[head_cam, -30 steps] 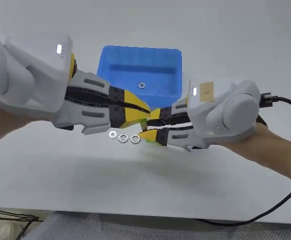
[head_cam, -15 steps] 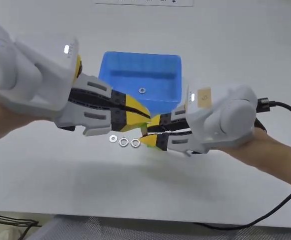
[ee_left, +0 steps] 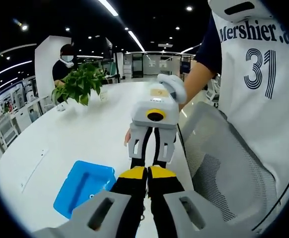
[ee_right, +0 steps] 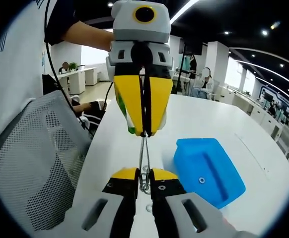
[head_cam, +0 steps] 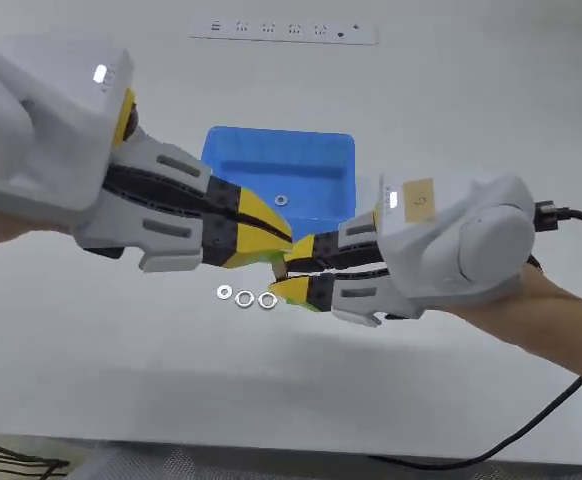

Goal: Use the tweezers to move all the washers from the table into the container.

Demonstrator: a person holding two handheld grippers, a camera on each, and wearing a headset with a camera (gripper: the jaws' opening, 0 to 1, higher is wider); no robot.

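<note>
The three washers lie flat in a short row on the tabletop, just below my jaw tips and short of the container. A fourth washer is already inside it. I judge them light, hard, thin and slick. Lying flat they give almost no edge, so I would put one tweezer tip through the hole and the other outside, or nip across the rim. A careless squeeze would probably flick one away.

The tweezers look thin, springy and steel. They want a hold partway along the legs so that a squeeze closes the points.

In the right gripper view they run as a bright thin line from my right hand-held gripper, clenched on the near end, up to my left hand-held gripper, clenched on the far end. From the head view the two hand-held grippers meet nose to nose and hide the tweezers, but the row of washers shows plainly. The left gripper view has my own jaws pressed together, with the blue container low on the left.
</note>
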